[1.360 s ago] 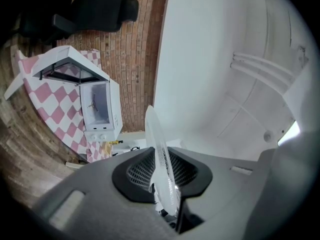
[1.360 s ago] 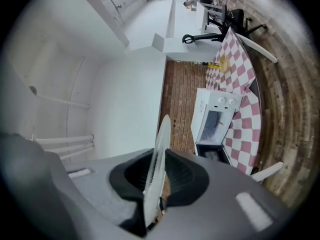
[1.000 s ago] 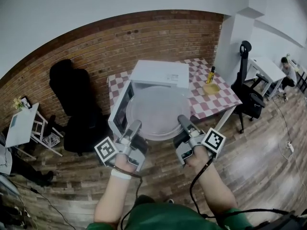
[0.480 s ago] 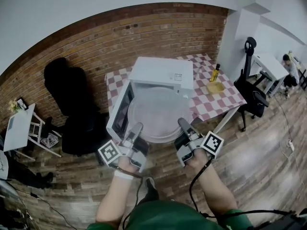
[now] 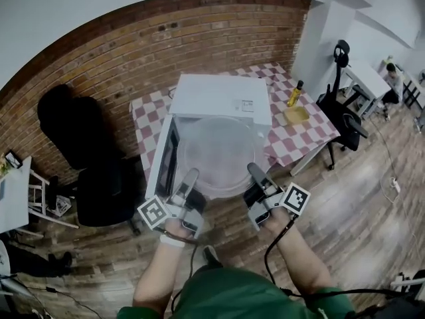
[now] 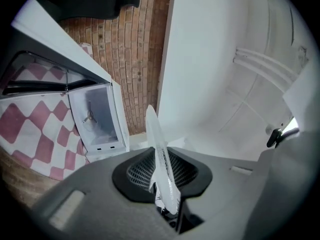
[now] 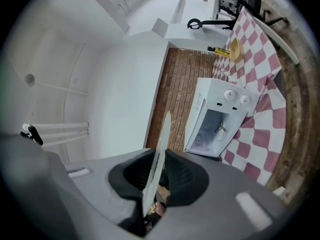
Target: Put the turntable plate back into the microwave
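The left claw (image 5: 188, 180) and right claw (image 5: 255, 173) clench the near rim of the glass turntable plate (image 5: 216, 153); the right's jaws have just been opening slightly. The plate hangs nearer the open microwave (image 5: 222, 98) on the checked tabletop (image 5: 302, 135) than a second ago.

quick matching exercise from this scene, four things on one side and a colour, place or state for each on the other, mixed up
Things:
1. turntable plate
2. microwave
3. bottle
4. table

Descriptions:
a. covered in a red-and-white checkered cloth
b. white, door swung open
c. clear, up in the air in front of the opening
d. upright beside a yellow dish

Pairs: 1-c, 2-b, 3-d, 4-a
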A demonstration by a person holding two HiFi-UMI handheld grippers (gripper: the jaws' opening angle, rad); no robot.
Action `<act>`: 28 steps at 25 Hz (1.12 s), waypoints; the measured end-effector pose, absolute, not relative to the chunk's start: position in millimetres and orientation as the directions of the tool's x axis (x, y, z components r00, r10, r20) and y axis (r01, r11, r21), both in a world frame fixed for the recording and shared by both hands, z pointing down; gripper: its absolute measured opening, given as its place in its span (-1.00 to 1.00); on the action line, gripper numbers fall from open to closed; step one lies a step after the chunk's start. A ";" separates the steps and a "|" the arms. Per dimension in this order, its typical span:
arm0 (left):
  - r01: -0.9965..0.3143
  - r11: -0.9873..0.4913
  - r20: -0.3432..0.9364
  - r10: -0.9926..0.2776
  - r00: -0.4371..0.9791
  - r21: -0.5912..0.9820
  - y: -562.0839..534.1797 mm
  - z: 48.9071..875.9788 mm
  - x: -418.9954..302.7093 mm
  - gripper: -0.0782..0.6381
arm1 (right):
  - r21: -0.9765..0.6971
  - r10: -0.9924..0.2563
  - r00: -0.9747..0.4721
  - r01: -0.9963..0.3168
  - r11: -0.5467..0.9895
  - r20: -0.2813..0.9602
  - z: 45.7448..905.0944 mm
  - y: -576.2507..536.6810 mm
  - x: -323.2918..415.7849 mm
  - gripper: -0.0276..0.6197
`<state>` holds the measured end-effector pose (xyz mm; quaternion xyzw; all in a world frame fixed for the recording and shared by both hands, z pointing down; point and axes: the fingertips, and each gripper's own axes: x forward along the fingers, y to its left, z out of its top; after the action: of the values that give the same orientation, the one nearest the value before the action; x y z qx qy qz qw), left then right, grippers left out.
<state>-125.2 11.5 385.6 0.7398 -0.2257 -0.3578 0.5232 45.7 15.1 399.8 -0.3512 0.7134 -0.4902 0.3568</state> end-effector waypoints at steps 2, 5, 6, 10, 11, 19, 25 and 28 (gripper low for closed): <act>0.049 -0.351 -0.295 -0.695 0.655 0.935 -3.2 392.0 -126.4 -0.59 | -0.948 -0.856 -0.488 -0.157 0.278 -0.170 404.1 3.4 43.9 -0.73; 0.051 -0.348 -0.290 -0.681 0.673 0.936 -18.4 401.8 -126.2 -0.59 | -0.948 -0.866 -0.474 -0.171 0.268 -0.159 412.9 -7.3 43.6 -0.73; 0.047 -0.347 -0.285 -0.678 0.677 0.937 -22.0 405.9 -126.1 -0.59 | -0.948 -0.869 -0.470 -0.179 0.263 -0.153 416.6 -10.0 44.2 -0.73; 0.045 -0.340 -0.277 -0.674 0.685 0.939 -31.9 422.0 -119.1 -0.59 | -0.946 -0.873 -0.466 -0.196 0.259 -0.143 431.2 -20.0 51.5 -0.73; 0.041 -0.336 -0.270 -0.674 0.688 0.941 -33.1 427.1 -116.0 -0.59 | -0.947 -0.872 -0.468 -0.195 0.256 -0.139 435.2 -21.2 53.5 -0.73; 0.004 -0.272 -0.202 -0.705 0.680 0.962 -44.2 469.1 -100.9 -0.59 | -0.953 -0.850 -0.518 -0.199 0.229 -0.096 479.8 -35.8 66.9 -0.71; -0.013 -0.257 -0.193 -0.758 0.623 0.966 -57.6 503.3 -97.2 -0.60 | -0.954 -0.805 -0.588 -0.190 0.232 -0.078 508.4 -60.6 70.9 -0.71; -0.029 -0.250 -0.184 -0.779 0.599 0.968 -66.8 520.1 -96.3 -0.60 | -0.954 -0.779 -0.624 -0.193 0.228 -0.060 525.4 -76.2 71.0 -0.71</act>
<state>-96.3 -66.8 520.1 0.7109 -0.2841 -0.3459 0.5424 71.0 -76.2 525.4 -0.3320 0.7322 -0.5253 0.2788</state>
